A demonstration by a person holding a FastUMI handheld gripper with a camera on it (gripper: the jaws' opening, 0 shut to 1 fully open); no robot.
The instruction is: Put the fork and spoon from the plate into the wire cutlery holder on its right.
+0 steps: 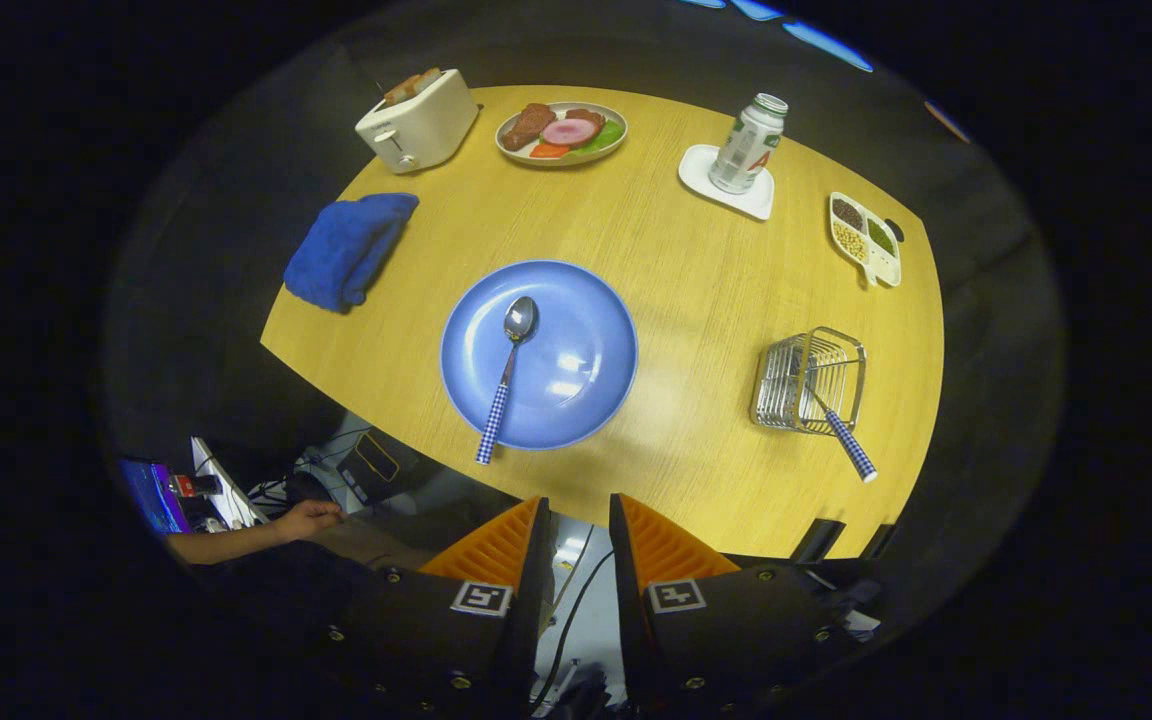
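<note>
Wooden counter [696, 300] seen from above; spoon [508, 372] lies on the blue plate [586, 330], handle overhanging the near rim, easy to grasp; fork [841, 430] already leans in the wire cutlery holder [808, 382] to the right; hand-held gripper [576, 530] hovers short of the plate, fingers slightly parted, holding nothing.

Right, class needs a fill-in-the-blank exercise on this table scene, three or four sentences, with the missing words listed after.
1. The spoon lies on the blue ____.
2. A checked handle sticks out of the wire ____, right of the plate.
3. The claw hangs back from the table's near edge with its fingers ____ and nothing between them.
4. The folded cloth near the toaster is ____.

Missing words: plate; holder; apart; blue
</note>
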